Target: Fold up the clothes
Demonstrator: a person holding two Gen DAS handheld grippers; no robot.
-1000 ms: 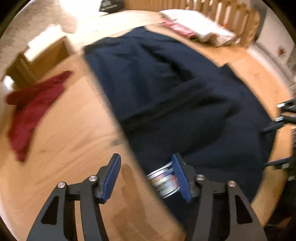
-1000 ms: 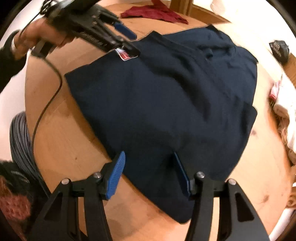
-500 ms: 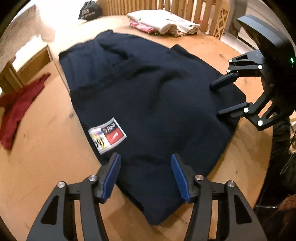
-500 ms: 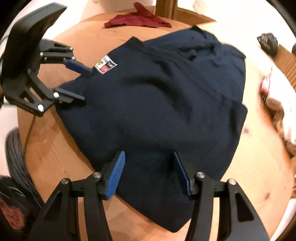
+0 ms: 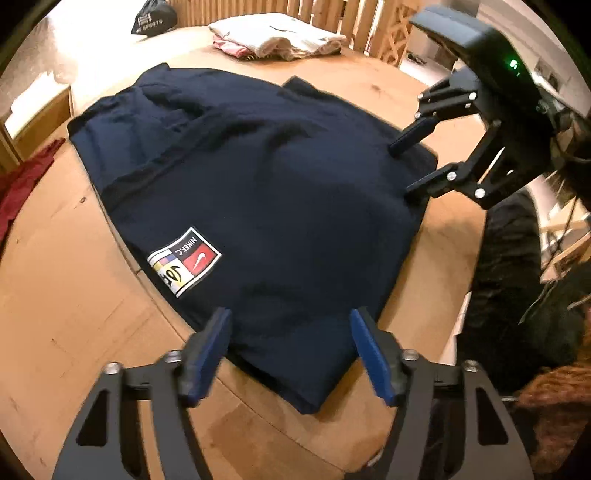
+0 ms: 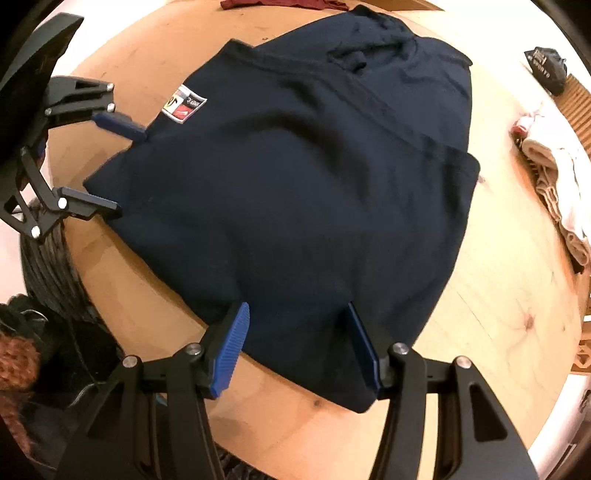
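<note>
A navy garment (image 5: 277,184) lies folded on the round wooden table (image 5: 74,332), with its coloured patch label (image 5: 184,266) facing up. My left gripper (image 5: 290,317) hovers over the garment's near corner. Its jaws are opening, and the pads straddle the cloth without pressing it. In the right wrist view the left gripper (image 6: 129,171) sits at the garment's left edge, beside the label (image 6: 183,105). My right gripper (image 6: 297,310) stands open over the near hem of the garment (image 6: 314,184), gripping nothing. The left wrist view shows the right gripper (image 5: 402,170) at the garment's right edge.
A red cloth (image 5: 22,184) lies at the table's left edge. Folded pale clothes (image 5: 280,38) and a black bag (image 5: 153,20) sit at the far side, in front of a wooden railing (image 5: 332,14). A person's dark clothing (image 5: 517,295) is by the right edge.
My left gripper has drawn back from the label to the garment's near corner and its jaws have widened. The label now lies flat. The right gripper shifted a little along the hem.
</note>
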